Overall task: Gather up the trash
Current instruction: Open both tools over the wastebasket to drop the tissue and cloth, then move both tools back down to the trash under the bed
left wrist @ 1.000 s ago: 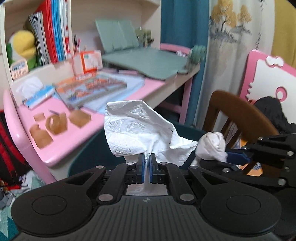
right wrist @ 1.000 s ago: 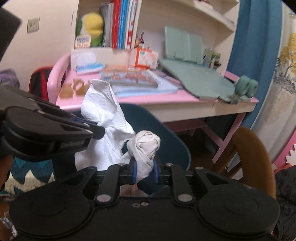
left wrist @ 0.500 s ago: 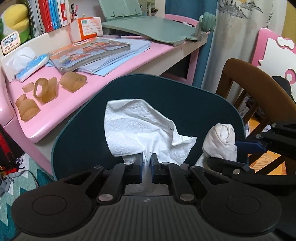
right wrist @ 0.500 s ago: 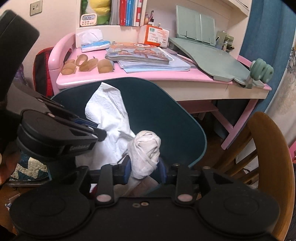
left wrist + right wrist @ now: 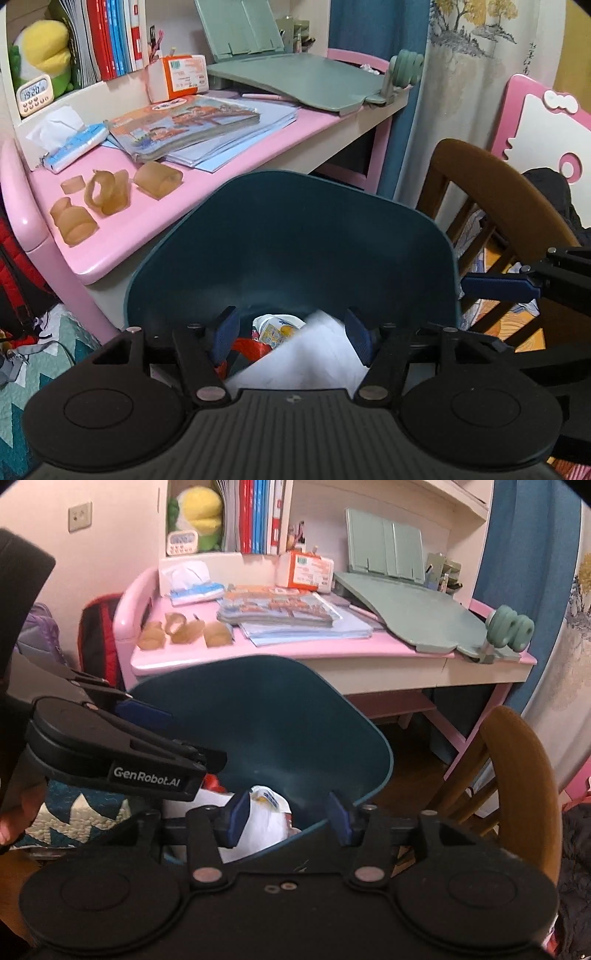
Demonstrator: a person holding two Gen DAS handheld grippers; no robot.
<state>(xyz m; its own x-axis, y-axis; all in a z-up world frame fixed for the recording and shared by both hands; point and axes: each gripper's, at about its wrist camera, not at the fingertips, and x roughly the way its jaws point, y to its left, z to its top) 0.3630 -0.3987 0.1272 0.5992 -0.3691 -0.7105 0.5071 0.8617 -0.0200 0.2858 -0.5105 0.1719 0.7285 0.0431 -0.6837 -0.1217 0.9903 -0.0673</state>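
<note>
A dark teal trash bin (image 5: 295, 243) stands in front of the pink desk; it also shows in the right wrist view (image 5: 288, 723). My left gripper (image 5: 291, 338) is open and empty over the bin's mouth. White tissue (image 5: 310, 358) lies in the bin below it, beside a small printed wrapper (image 5: 275, 330) and red trash (image 5: 247, 349). My right gripper (image 5: 286, 818) is open and empty above the bin's near rim. A white crumpled wad (image 5: 264, 825) lies in the bin under it. The left gripper's body (image 5: 110, 753) shows at the left of the right wrist view.
The pink desk (image 5: 122, 236) holds books (image 5: 184, 125), several amber tape rolls (image 5: 103, 192), a tissue pack (image 5: 70, 147) and a green book stand (image 5: 306, 77). A brown wooden chair (image 5: 491, 199) stands right of the bin. A red bag (image 5: 99, 642) sits left of the desk.
Both grippers have opened and let go of the tissue and the wad, which now lie in the bin. Both grippers have tilted down over the bin's mouth.
</note>
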